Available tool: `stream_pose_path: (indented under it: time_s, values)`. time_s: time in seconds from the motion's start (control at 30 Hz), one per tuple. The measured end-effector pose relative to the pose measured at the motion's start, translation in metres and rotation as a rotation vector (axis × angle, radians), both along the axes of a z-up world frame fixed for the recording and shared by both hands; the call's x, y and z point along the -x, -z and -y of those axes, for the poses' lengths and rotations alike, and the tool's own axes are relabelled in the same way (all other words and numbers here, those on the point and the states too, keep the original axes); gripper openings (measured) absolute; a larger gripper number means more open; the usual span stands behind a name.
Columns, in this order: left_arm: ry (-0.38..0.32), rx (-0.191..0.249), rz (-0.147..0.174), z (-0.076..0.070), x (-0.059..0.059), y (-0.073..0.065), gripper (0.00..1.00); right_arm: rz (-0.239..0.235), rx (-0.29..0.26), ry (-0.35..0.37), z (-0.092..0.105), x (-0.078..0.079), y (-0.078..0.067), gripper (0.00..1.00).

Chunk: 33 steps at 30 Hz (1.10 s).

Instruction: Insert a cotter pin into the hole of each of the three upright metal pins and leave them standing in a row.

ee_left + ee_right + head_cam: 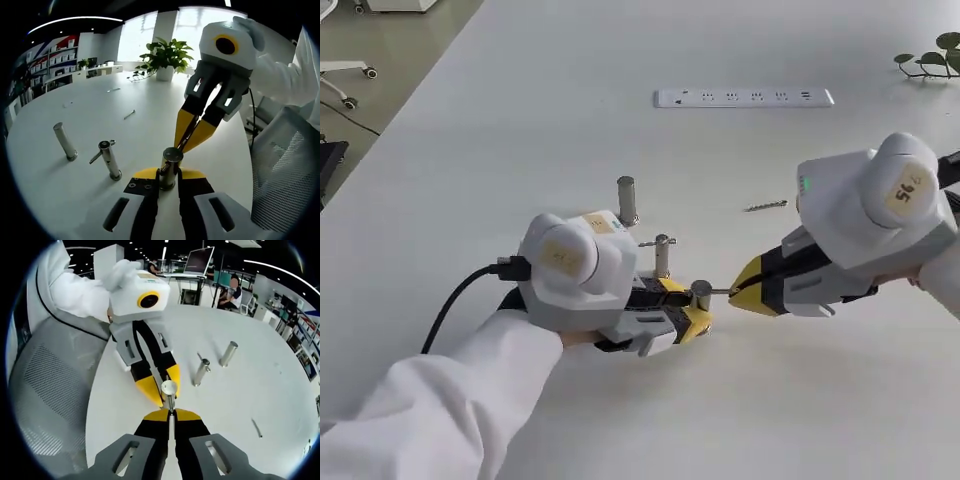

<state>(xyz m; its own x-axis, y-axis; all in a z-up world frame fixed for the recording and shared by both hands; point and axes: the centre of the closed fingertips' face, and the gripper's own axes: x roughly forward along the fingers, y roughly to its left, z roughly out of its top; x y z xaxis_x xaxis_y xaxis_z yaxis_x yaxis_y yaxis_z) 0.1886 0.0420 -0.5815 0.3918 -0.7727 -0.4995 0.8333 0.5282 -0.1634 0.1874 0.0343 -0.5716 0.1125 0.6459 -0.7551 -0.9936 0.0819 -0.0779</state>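
Note:
Three upright metal pins stand in a row on the white table (520, 150). My left gripper (697, 310) (168, 176) is shut on the nearest metal pin (701, 293) (170, 165) (169, 388). From the right, my right gripper (738, 291) (170, 414) is shut on a thin cotter pin (719, 291) whose tip meets that pin's head. The middle pin (662, 256) (109, 160) has a cotter pin (646, 242) (96, 156) through its top. No cotter pin shows in the far pin (627, 200) (65, 142).
A loose cotter pin (765, 206) (129, 114) (256, 428) lies on the table right of the row. A white power strip (744, 97) lies further back, and plant leaves (932, 58) show at the far right edge.

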Motion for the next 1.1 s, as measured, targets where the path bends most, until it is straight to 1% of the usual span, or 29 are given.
stream_pose_path:
  time_s: [0.1, 0.13, 0.2, 0.23, 0.27, 0.3, 0.37, 0.4, 0.43, 0.6, 0.67, 0.7, 0.73, 0.83, 0.87, 0.93, 1.0, 1.03, 1.1]
  values:
    - [-0.003, 0.002, -0.005, 0.000, 0.000, 0.000, 0.12, 0.030, 0.017, -0.043, -0.006, 0.001, -0.001, 0.00]
    - [-0.001, 0.002, -0.004, 0.000, 0.000, 0.000, 0.12, 0.063, 0.032, -0.091, -0.008, 0.002, -0.002, 0.00]
    - [-0.001, 0.004, -0.007, 0.000, 0.000, 0.000, 0.13, 0.106, 0.051, -0.136, -0.009, 0.002, -0.003, 0.00]
    - [0.000, 0.004, -0.007, 0.000, 0.000, 0.000, 0.13, 0.115, 0.061, -0.142, -0.010, 0.002, -0.002, 0.00]
    - [0.000, 0.005, -0.007, 0.000, 0.000, 0.000, 0.13, 0.109, 0.052, -0.143, -0.012, 0.004, -0.003, 0.00]
    - [-0.002, 0.007, -0.011, 0.000, 0.000, 0.000, 0.13, 0.125, 0.069, -0.160, -0.011, 0.002, -0.003, 0.00]
    - [-0.001, 0.007, -0.011, 0.000, 0.000, 0.000, 0.13, 0.137, 0.081, -0.191, -0.010, 0.001, -0.001, 0.00]
    - [0.000, 0.007, -0.010, 0.000, 0.000, 0.000, 0.13, 0.157, 0.092, -0.211, -0.010, -0.001, -0.001, 0.00]
    - [0.000, 0.007, -0.012, 0.000, 0.000, 0.000, 0.13, 0.166, 0.103, -0.218, -0.010, 0.000, -0.001, 0.00]
    - [0.004, 0.007, -0.008, 0.000, 0.001, 0.000, 0.13, 0.172, 0.112, -0.232, -0.012, 0.002, -0.002, 0.00]
    - [0.004, 0.001, 0.003, 0.000, 0.001, 0.000, 0.13, 0.163, 0.112, -0.231, -0.012, 0.003, -0.003, 0.00]
    - [0.000, -0.005, 0.014, -0.001, 0.001, -0.001, 0.15, 0.159, 0.111, -0.230, -0.012, 0.004, -0.003, 0.00]
    - [0.001, -0.003, 0.017, -0.001, 0.001, -0.001, 0.17, 0.150, 0.105, -0.226, -0.012, 0.005, -0.003, 0.00]
    - [0.003, -0.002, 0.013, -0.003, 0.002, -0.002, 0.25, 0.142, 0.098, -0.211, -0.011, 0.006, -0.004, 0.00]
    - [0.004, -0.004, 0.012, -0.003, 0.003, -0.002, 0.27, 0.148, 0.102, -0.191, -0.009, 0.003, -0.004, 0.03]
    - [0.007, -0.013, 0.005, -0.006, 0.005, -0.001, 0.31, 0.145, 0.109, -0.176, -0.007, 0.002, -0.004, 0.05]
    - [0.018, -0.011, -0.004, -0.008, 0.008, -0.001, 0.35, 0.138, 0.096, -0.161, -0.007, 0.002, -0.006, 0.08]
    - [0.024, -0.001, -0.011, -0.009, 0.011, -0.002, 0.37, 0.123, 0.075, -0.145, -0.007, 0.002, -0.007, 0.10]
    - [0.035, 0.017, -0.020, -0.008, 0.016, -0.006, 0.44, 0.120, 0.062, -0.127, -0.005, 0.000, -0.008, 0.12]
